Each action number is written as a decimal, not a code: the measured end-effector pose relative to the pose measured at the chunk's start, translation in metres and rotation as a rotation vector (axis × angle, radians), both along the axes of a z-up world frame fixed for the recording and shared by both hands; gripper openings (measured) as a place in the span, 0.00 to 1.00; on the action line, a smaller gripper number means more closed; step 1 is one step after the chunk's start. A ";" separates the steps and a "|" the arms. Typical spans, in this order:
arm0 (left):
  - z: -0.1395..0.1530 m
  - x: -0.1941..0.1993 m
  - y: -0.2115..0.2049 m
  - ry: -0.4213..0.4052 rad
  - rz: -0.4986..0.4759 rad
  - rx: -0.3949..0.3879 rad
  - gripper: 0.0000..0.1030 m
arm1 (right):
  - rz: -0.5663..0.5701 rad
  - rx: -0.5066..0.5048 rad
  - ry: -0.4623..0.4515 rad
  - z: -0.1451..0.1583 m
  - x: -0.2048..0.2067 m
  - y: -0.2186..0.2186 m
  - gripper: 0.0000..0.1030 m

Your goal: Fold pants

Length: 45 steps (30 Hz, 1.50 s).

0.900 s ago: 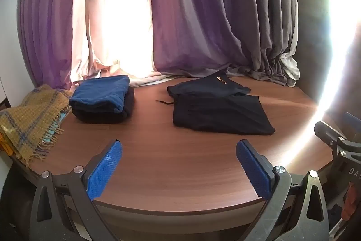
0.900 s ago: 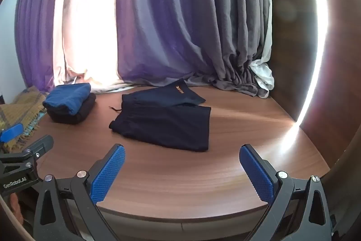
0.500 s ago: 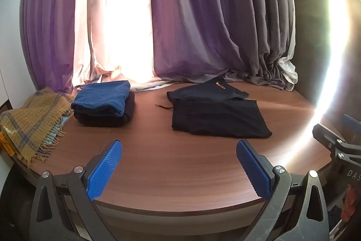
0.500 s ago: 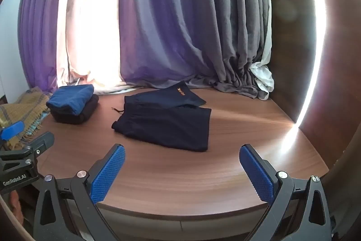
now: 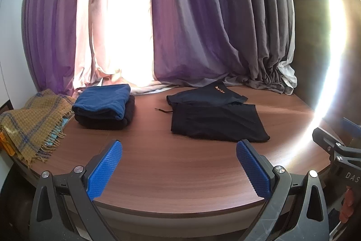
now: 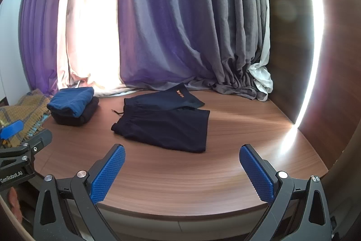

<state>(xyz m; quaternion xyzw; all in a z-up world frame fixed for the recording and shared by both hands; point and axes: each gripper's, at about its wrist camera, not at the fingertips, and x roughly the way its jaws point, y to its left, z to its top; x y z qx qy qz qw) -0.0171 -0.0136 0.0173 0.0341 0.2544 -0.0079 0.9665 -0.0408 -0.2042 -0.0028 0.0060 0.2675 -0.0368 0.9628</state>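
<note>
Pants (image 5: 216, 121), dark, soft and limp, are lying mid-table (image 5: 180, 175) as I am holding both tongs (image 5: 179, 169) (image 6: 182, 171) released and empty, eyeing the thicker waistband (image 6: 135, 112) for a two-point pinch.

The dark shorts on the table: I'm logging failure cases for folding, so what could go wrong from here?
The dark shorts lie with one leg skewed toward the curtain; folding without squaring it would likely give a crooked result. The loose drawstring could stay sticking out. Both the left gripper and the right gripper are open and well short of the cloth, so a thin pinch may slip.
</note>
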 end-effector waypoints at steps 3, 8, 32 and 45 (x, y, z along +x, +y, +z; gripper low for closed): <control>0.001 0.001 -0.001 -0.004 0.002 -0.002 1.00 | -0.002 0.000 -0.001 0.002 0.000 -0.002 0.99; 0.001 0.000 -0.001 -0.010 0.000 0.001 1.00 | -0.005 0.004 -0.003 0.005 0.000 -0.006 0.99; 0.007 0.005 -0.006 -0.021 -0.007 0.000 1.00 | 0.004 0.003 -0.002 0.001 0.002 -0.007 0.99; 0.004 0.005 -0.003 -0.024 -0.008 -0.003 1.00 | 0.002 0.002 -0.007 0.000 0.000 -0.011 0.99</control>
